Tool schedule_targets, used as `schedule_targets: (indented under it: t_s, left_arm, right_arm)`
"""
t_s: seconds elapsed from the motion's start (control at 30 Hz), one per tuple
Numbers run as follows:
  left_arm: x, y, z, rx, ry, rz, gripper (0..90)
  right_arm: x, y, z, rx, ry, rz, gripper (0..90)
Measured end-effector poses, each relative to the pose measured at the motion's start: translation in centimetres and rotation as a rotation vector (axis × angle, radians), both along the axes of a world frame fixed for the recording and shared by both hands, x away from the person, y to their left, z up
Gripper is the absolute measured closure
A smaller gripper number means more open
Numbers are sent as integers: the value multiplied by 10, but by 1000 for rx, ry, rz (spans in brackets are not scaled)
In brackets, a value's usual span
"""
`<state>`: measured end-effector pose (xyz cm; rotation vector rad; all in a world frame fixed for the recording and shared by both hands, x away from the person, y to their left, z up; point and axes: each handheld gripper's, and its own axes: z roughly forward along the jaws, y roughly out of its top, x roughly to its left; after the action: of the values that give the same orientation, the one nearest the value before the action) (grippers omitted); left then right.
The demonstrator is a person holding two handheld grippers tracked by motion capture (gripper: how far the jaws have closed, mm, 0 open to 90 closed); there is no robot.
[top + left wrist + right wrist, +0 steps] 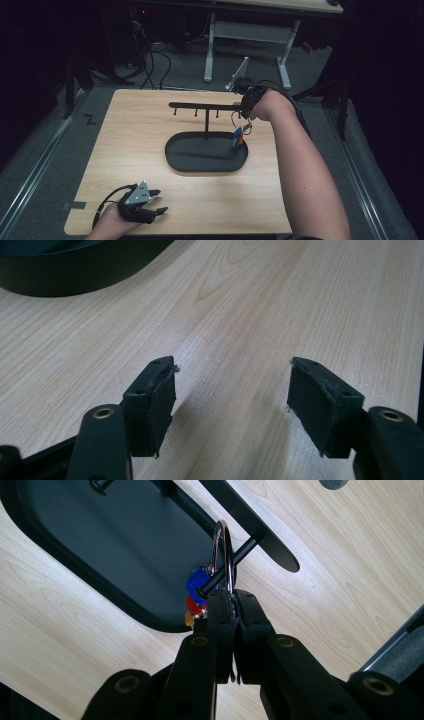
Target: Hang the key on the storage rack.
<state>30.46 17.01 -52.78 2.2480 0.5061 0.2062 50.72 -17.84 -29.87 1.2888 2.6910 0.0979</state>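
While my right gripper (232,597) pinched the key ring (223,555) at the peg (227,570) — light, slippery wire | left gripper (232,407) jaws spread, idle.

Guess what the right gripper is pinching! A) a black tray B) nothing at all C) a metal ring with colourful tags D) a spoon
C: in the right gripper view the right gripper has its jaws shut on the metal ring, with the blue and red tags hanging from it by a peg of the black rack.
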Motion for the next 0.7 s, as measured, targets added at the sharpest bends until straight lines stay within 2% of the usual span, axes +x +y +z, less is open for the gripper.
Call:
schedule_targets:
  t_s: [0.1,0.17,0.7]
  left_arm:
    - [0,0,0,1,1,0,362]
    - [0,0,0,-2,-2,1,362]
    - [-1,-1,0,1,-2,-5,362]
  right_arm:
    - [0,0,-1,1,0,0,863]
    - [1,1,2,12,-15,-7,817]
    - [-10,-5,8,21,-48,-23,795]
